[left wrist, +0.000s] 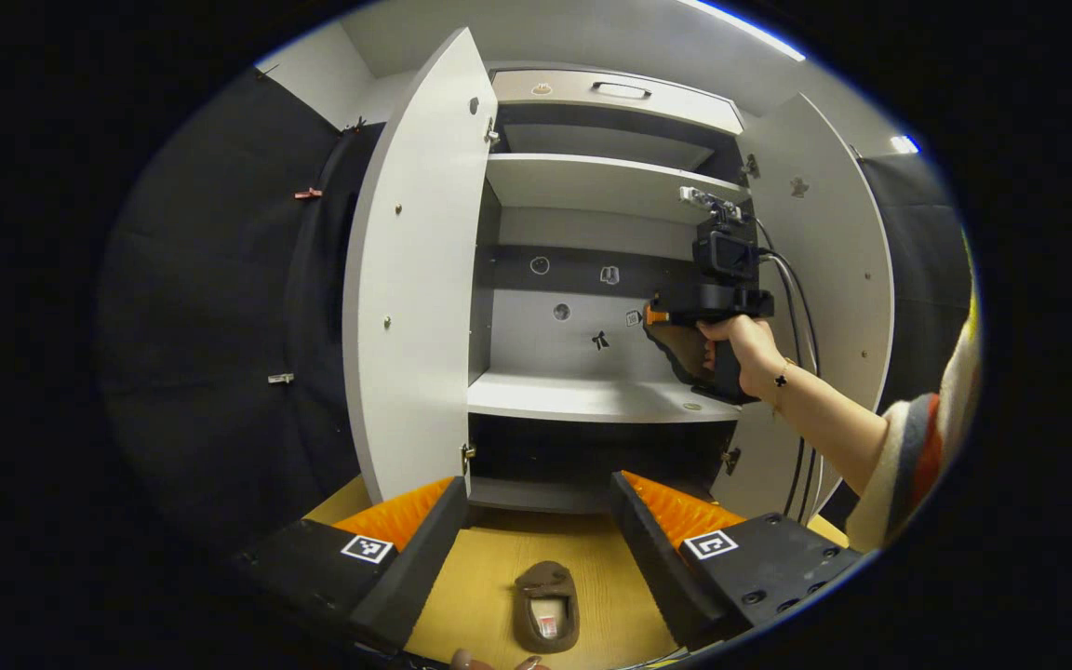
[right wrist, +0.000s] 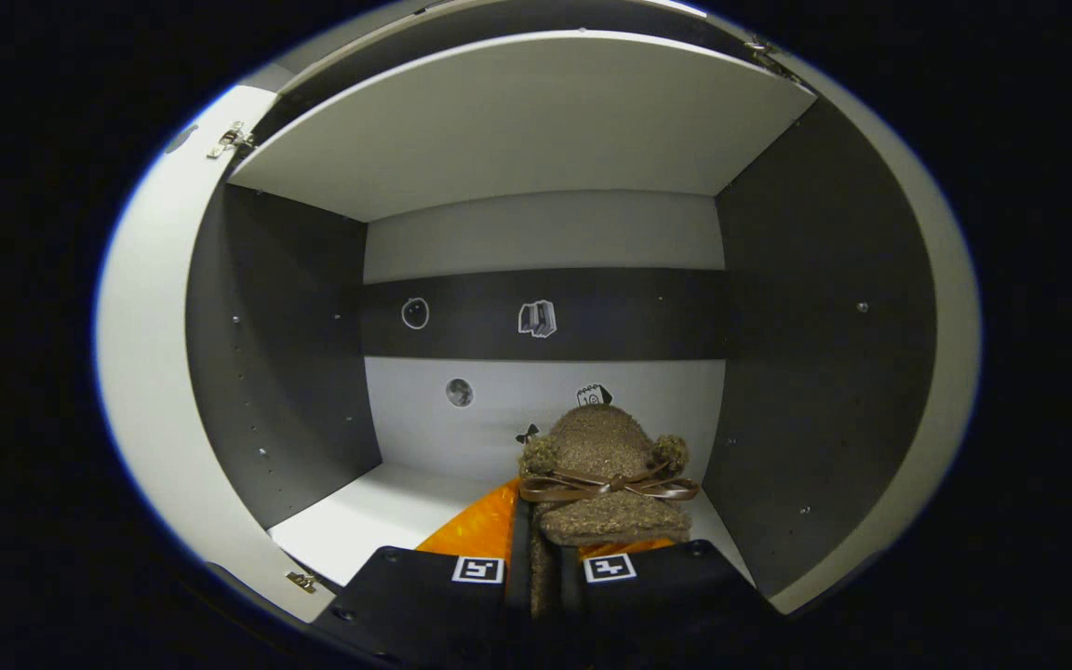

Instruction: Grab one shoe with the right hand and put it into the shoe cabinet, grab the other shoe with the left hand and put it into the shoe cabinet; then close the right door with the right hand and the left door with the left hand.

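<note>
Fuzzy brown slipper [right wrist: 603, 465], ribbon bow, pinched by right gripper [right wrist: 545, 569], lower centre, inside flat-panelled shoe cabinet [right wrist: 536, 121]. Second slipper [left wrist: 546, 606] on wooden floor [left wrist: 489, 577], bottom centre, between spread left gripper [left wrist: 541, 535] fingers.

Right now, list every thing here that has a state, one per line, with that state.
Left white cabinet door: swung open.
Right white cabinet door: swung open.
Fuzzy brown shoe with ribbon bow: clamped in the right tool, inside the cabinet above the white middle shelf.
Second brown shoe: lying on the wooden floor, ungrasped.
Left tool: open, empty, above that shoe.
</note>
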Motion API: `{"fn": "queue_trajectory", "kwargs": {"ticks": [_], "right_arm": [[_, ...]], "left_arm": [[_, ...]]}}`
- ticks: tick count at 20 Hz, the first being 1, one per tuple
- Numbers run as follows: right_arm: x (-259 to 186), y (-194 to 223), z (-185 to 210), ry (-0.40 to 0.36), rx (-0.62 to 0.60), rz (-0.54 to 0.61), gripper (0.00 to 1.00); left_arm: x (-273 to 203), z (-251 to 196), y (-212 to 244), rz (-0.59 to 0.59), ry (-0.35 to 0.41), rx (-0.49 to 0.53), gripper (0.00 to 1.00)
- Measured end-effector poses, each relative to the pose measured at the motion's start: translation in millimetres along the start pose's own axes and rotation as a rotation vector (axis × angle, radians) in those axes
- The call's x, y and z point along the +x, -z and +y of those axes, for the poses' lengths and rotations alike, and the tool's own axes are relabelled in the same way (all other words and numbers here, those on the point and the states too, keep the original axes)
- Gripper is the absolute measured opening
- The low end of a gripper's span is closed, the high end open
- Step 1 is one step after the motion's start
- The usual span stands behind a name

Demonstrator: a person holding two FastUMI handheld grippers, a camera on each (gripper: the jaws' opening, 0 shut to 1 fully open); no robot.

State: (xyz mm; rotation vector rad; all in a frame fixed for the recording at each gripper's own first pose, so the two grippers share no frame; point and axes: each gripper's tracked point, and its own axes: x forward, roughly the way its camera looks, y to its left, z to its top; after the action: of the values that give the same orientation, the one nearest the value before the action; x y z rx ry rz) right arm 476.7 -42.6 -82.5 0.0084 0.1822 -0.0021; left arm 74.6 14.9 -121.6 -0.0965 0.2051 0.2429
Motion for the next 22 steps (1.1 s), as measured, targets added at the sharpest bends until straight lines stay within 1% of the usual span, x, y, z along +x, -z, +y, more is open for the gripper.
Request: {"fn": "queue_trajectory", "kwargs": {"ticks": [3, 5, 8, 11, 13, 15, 17, 18, 19, 20, 21, 22], "right_arm": [[35.7, 0.9, -8.4, 0.027, 0.004, 0.043, 0.16], [55.3, 10.0, -12.0, 0.042, 0.017, 0.092, 0.16], [78.5, 40.4, -16.1, 0.058, 0.021, 0.189, 0.16], [85.8, 74.5, -22.3, 0.069, -0.02, 0.287, 0.16], [87.9, 88.1, -23.6, 0.069, -0.063, 0.322, 0.16], [87.1, 97.0, -20.4, 0.054, -0.07, 0.349, 0.17], [83.5, 106.6, -22.8, 0.061, -0.068, 0.379, 0.17], [80.0, 110.4, -19.8, 0.05, -0.051, 0.391, 0.36], [80.8, 114.2, -17.5, 0.039, -0.038, 0.394, 0.41], [79.4, 113.2, -17.2, 0.039, -0.038, 0.388, 0.43], [76.1, 109.4, -15.0, 0.032, -0.036, 0.376, 0.43], [72.7, 107.9, -11.2, 0.021, -0.026, 0.374, 0.55]], "left_arm": [[2.7, 6.6, -3.2, -0.002, -0.029, 0.01, 0.98], [5.3, 11.9, -3.7, 0.0, -0.048, 0.002, 0.98], [8.1, 20.5, -0.9, 0.017, -0.08, -0.014, 0.98], [7.3, 26.6, -0.6, 0.023, -0.101, -0.023, 0.98], [7.5, 31.1, 0.8, 0.028, -0.116, -0.025, 0.98], [8.1, 31.7, 3.5, 0.038, -0.119, -0.041, 0.98], [10.3, 30.9, 6.4, 0.049, -0.115, -0.057, 0.99], [9.4, 31.2, 7.5, 0.05, -0.114, -0.058, 0.99], [10.1, 32.2, 6.9, 0.049, -0.114, -0.056, 0.98], [10.2, 33.0, 5.6, 0.047, -0.114, -0.052, 0.98], [10.2, 33.5, 4.7, 0.046, -0.113, -0.047, 0.98], [9.2, 33.7, 5.5, 0.048, -0.111, -0.043, 0.98]]}}
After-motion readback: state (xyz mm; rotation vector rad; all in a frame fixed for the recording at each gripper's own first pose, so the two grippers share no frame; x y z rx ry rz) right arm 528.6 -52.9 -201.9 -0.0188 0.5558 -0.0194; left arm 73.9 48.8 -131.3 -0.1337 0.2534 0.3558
